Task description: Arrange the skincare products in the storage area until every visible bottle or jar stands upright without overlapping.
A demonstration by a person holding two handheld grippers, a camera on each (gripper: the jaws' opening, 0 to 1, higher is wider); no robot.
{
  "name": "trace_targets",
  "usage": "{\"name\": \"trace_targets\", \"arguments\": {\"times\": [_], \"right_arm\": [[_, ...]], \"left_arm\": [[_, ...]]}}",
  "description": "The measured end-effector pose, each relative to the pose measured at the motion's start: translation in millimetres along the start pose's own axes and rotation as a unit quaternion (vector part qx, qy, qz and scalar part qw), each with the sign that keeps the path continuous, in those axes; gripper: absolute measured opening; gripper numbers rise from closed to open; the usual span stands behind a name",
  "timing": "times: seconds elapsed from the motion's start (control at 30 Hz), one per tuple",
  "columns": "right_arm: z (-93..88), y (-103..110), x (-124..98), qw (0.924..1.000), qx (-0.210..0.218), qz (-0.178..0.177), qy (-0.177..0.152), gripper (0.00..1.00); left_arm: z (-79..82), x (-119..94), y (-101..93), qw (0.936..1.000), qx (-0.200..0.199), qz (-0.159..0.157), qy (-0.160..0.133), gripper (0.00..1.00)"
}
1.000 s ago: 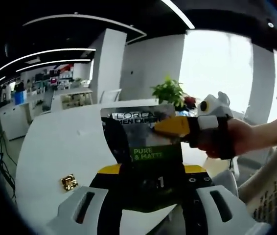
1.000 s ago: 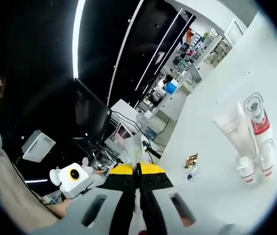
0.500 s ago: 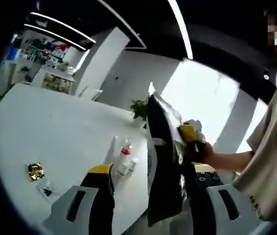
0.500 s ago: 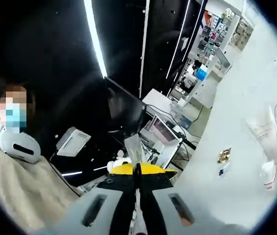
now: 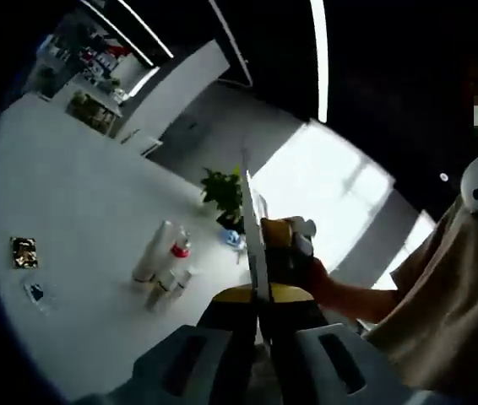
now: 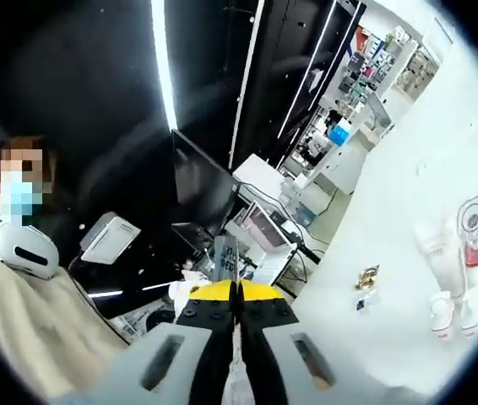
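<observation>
While both grippers pinch the flat sachet (image 5: 252, 221) edge-on and aloft, left gripper (image 5: 260, 314) and right gripper (image 6: 236, 308) clamped on it, the bottles (image 5: 165, 263) lie flat on the white table (image 5: 70, 211), well ahead and below.

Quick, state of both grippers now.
Left gripper: shut on the sachet, seen edge-on.
Right gripper: shut on the same sachet's edge.

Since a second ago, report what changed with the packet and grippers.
The left gripper, open half a second ago, has shut on the dark sachet, now edge-on between its jaws. The right gripper stays clamped on it. The bottles on the white table lie as before.
</observation>
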State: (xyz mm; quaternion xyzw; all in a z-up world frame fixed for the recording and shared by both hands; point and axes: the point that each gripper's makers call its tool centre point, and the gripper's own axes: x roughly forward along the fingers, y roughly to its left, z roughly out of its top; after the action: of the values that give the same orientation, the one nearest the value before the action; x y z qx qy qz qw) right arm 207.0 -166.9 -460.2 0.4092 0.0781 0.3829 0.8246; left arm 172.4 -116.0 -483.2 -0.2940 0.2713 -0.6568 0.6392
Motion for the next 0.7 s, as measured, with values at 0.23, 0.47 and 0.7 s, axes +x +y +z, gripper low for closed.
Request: {"name": "trace_targets", "arguments": {"times": [0.23, 0.47, 0.7], "right_arm": [[4.6, -3.1, 0.9, 0.9983, -0.032, -0.018, -0.045, 0.13], [-17.6, 8.5, -2.6, 0.9986, 0.003, -0.002, -0.052, 0.23], [-31.9, 11.7, -10.9, 0.9947, 0.038, -0.003, -0.095, 0.07]], "left_arm": [[5.1, 1.5, -12.3, 0.9994, -0.015, -0.021, -0.025, 0.00], [24.7, -3.3, -19.4, 0.9952, -0.040, -0.037, -0.081, 0.00], [24.2, -5.8, -12.0, 0.9955, -0.046, -0.023, -0.080, 0.00]]}}
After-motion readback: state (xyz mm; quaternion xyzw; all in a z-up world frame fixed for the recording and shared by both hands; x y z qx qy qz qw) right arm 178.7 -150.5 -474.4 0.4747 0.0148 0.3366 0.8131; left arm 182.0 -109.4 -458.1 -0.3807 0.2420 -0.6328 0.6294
